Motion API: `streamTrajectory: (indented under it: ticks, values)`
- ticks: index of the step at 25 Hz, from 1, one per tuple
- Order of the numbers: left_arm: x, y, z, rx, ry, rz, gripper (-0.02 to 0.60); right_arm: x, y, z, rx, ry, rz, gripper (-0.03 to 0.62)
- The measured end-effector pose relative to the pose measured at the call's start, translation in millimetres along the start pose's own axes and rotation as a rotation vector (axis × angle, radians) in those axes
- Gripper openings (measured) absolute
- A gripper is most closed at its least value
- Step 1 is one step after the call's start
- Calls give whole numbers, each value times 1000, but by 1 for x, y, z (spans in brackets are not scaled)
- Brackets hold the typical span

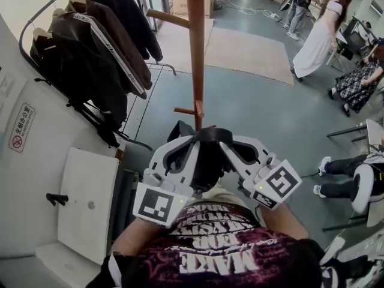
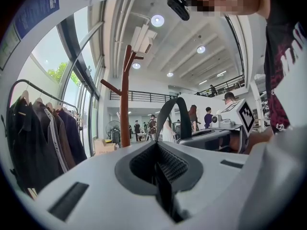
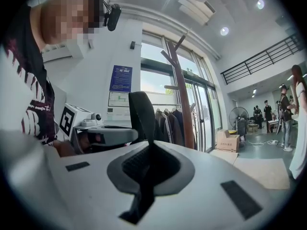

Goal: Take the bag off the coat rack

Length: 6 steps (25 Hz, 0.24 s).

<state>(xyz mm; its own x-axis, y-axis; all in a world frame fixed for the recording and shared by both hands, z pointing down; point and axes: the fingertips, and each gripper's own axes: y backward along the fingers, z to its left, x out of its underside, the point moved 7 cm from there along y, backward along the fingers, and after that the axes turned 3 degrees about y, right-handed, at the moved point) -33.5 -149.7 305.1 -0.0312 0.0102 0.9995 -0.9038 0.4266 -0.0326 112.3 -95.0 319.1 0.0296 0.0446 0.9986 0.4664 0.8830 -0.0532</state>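
Note:
The wooden coat rack (image 1: 196, 53) stands just ahead of me, its pegs bare. A black bag (image 1: 208, 168) hangs free of it, between my two grippers and close to my chest. Its black strap (image 1: 207, 135) arches from one gripper to the other. My left gripper (image 1: 191, 144) is shut on one end of the strap (image 2: 176, 113), which loops up in the left gripper view. My right gripper (image 1: 227, 146) is shut on the other end (image 3: 140, 113). The rack pole (image 2: 125, 95) shows beyond the left jaws and the same pole (image 3: 182, 97) beyond the right ones.
A rail of dark jackets (image 1: 90, 53) runs along the left wall. A white cabinet (image 1: 87, 203) sits at lower left. A beige rug (image 1: 240, 50) lies past the rack. People (image 1: 318, 35) stand and sit at the right.

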Motion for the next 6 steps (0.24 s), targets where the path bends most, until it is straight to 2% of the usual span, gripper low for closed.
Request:
streamTrajectory:
  ticks: [6]
  values:
    - [0,-8,7,-6,13,13,8,-2,-7,-8,-12,-5,14,9]
